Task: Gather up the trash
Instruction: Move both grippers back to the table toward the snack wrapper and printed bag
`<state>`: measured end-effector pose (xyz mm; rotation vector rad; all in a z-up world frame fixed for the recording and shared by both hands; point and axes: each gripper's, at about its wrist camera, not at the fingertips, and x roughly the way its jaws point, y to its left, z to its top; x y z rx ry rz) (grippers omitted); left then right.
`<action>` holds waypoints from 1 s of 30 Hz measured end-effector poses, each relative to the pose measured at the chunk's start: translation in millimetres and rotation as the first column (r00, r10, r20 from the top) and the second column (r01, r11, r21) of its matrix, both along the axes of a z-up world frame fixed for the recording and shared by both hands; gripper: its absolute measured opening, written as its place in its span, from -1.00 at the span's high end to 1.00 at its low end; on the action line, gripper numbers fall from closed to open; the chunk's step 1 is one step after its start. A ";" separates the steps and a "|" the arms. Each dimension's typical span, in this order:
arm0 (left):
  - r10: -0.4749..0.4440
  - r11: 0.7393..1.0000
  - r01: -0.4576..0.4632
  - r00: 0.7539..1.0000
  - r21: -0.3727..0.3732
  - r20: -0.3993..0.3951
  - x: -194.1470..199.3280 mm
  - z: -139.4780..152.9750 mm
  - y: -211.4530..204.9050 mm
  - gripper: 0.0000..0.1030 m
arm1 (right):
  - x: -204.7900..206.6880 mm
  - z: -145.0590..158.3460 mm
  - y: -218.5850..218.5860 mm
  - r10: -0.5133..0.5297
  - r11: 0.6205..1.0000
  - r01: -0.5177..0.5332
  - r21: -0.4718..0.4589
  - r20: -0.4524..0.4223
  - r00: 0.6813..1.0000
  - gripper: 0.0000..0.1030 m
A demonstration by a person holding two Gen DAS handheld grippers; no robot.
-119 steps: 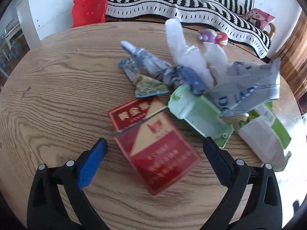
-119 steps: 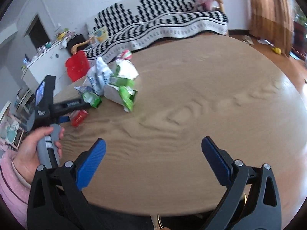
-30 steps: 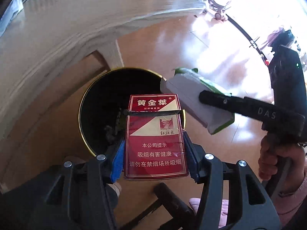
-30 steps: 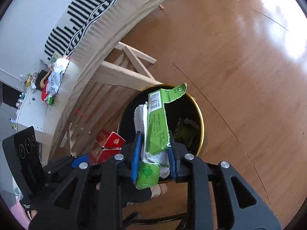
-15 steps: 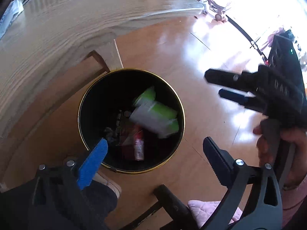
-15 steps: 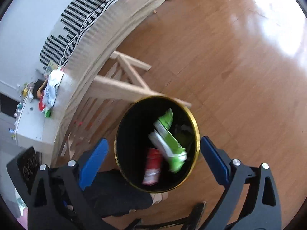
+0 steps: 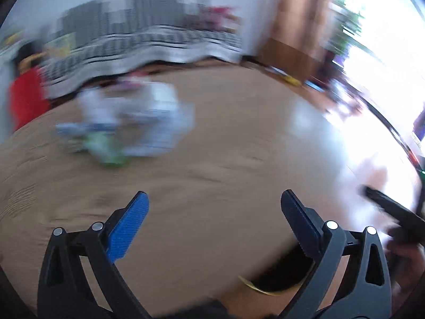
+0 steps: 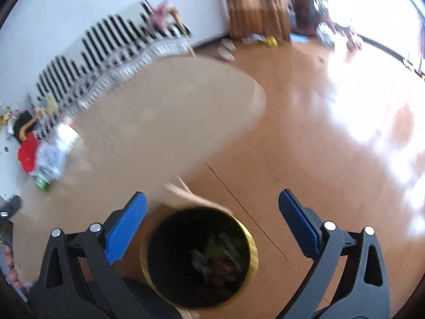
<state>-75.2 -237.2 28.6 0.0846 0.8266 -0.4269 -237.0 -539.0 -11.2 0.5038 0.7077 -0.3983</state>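
My left gripper (image 7: 213, 207) is open and empty above the round wooden table (image 7: 212, 159). A blurred pile of trash (image 7: 127, 122), white, blue and green wrappers, lies on the table's far left. My right gripper (image 8: 212, 210) is open and empty above the black gold-rimmed bin (image 8: 199, 255) on the floor; dark trash lies inside it. The pile also shows small in the right wrist view (image 8: 53, 156), at the table's left. The right gripper's body (image 7: 390, 212) shows at the left wrist view's right edge.
A striped sofa (image 8: 111, 45) stands behind the table (image 8: 159, 122). A red object (image 7: 25, 98) sits at the far left. Shiny wooden floor (image 8: 345, 133) spreads to the right. The bin's rim (image 7: 252, 287) peeks below the table edge in the left wrist view.
Both grippers have swung up from over the bin; the left one now faces the table and trash pile. The red box and green packet lie in the bin. Both views are motion-blurred.
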 end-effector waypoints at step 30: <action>0.350 0.936 -0.352 0.921 0.025 -0.170 223.7 -73.0 167.8 -0.88 | 303.9 -37.2 240.2 0.067 0.993 -0.083 -0.086 -0.179 0.981 -0.87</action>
